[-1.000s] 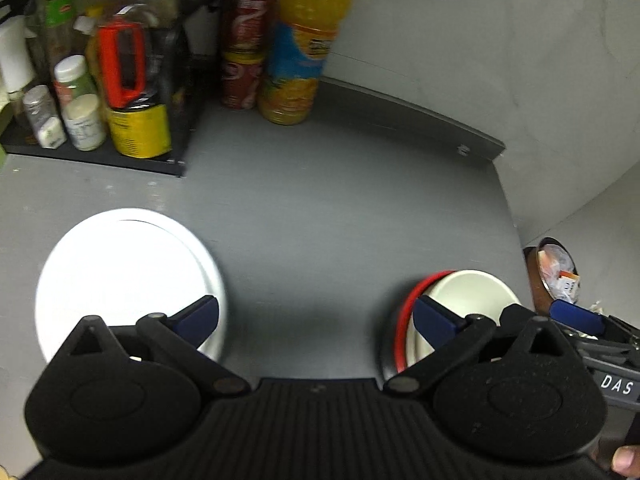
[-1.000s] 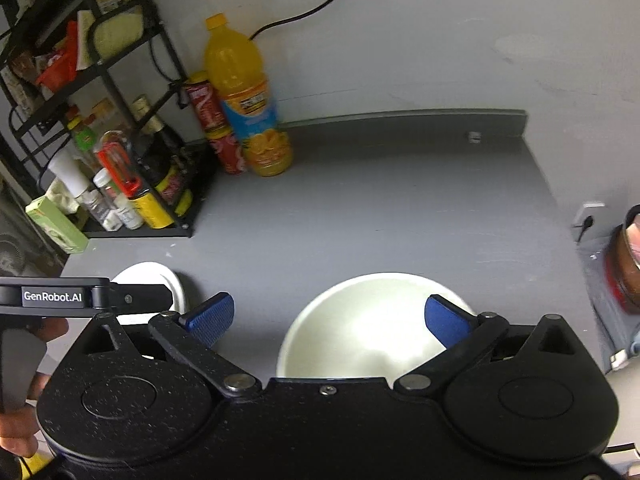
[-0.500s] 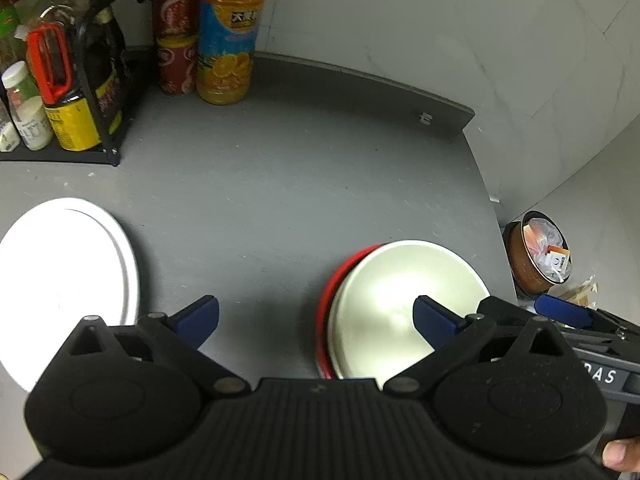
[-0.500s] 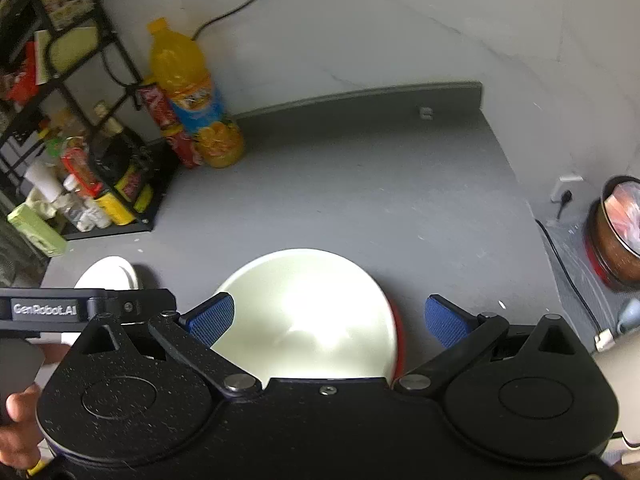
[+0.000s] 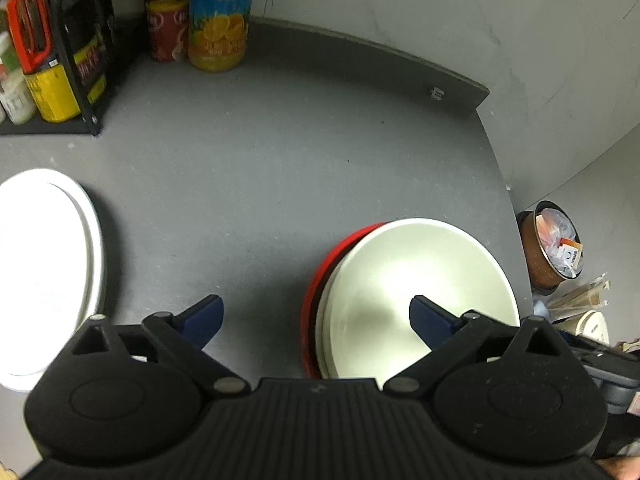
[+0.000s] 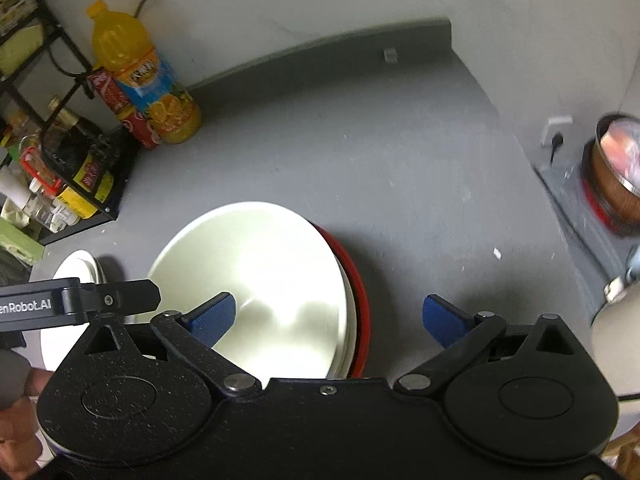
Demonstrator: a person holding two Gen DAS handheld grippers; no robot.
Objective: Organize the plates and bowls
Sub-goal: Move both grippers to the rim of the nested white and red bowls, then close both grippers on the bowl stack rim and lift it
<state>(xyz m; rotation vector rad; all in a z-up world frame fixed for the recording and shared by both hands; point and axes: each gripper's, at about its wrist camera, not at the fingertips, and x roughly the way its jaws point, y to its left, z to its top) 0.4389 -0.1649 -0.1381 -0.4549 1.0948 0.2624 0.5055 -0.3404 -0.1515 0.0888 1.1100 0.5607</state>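
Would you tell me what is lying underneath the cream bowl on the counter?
Beneath the cream bowl a red plate shows as a crescent of rim along one side. A pale rim between them suggests another dish, though I cannot confirm it. The rest of the plate is covered.

Below my left tongs [image 5: 316,318], between their tips: the bowl [image 5: 420,292], nested on a plate [image 5: 316,280]. To their left, well apart from that stack: a second plate [image 5: 48,264]. Ahead and left, at the back of the counter [image 5: 280,152]: a rack [image 5: 76,60] of jars, with cans [image 5: 166,24] and a bottle [image 5: 218,16] just to its right. My right tongs [image 6: 328,320] hung over the same bowl's right edge.
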